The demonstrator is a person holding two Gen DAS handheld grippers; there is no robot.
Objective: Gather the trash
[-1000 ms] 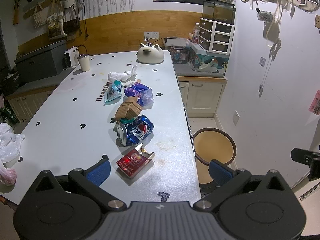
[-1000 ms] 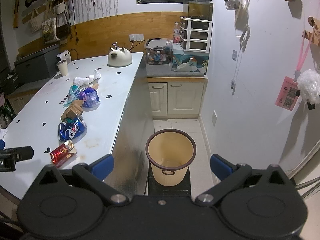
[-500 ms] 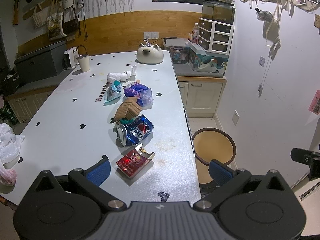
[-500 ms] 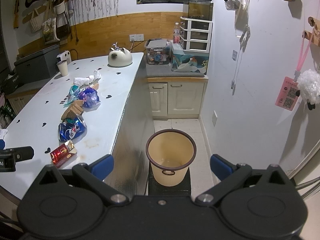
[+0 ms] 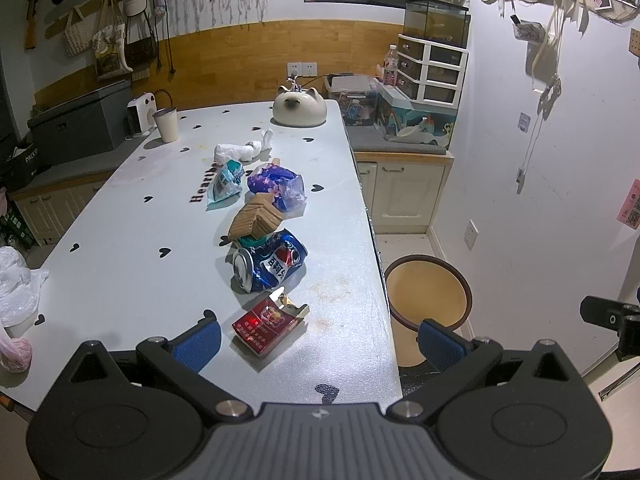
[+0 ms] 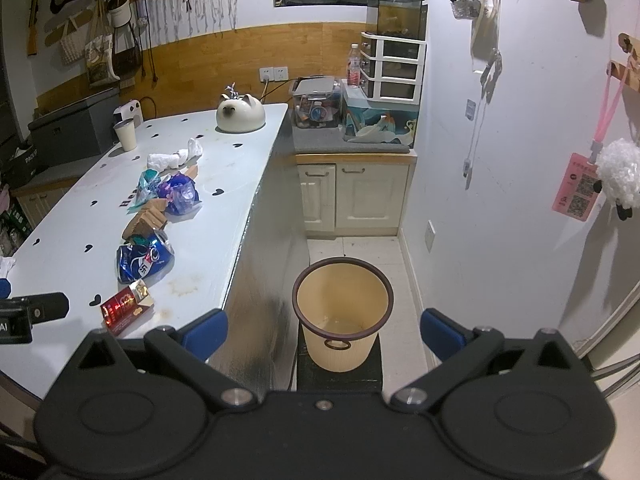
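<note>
Trash lies in a row on the white table (image 5: 120,240): a red cigarette pack (image 5: 268,326), a crushed blue can (image 5: 270,260), brown cardboard (image 5: 256,216), a purple wrapper (image 5: 276,186), a teal wrapper (image 5: 226,180) and a white tissue (image 5: 240,150). My left gripper (image 5: 320,340) is open and empty above the table's near edge, the pack just beyond its left finger. My right gripper (image 6: 322,330) is open and empty above the yellow bin (image 6: 342,312) on the floor. The pack (image 6: 126,306) and can (image 6: 142,260) also show in the right wrist view.
A cat-shaped pot (image 5: 299,108) and a paper cup (image 5: 166,124) stand at the table's far end. Cabinets (image 6: 356,196) with boxes and drawers stand behind the bin. A white plastic bag (image 5: 14,284) lies at the table's left edge.
</note>
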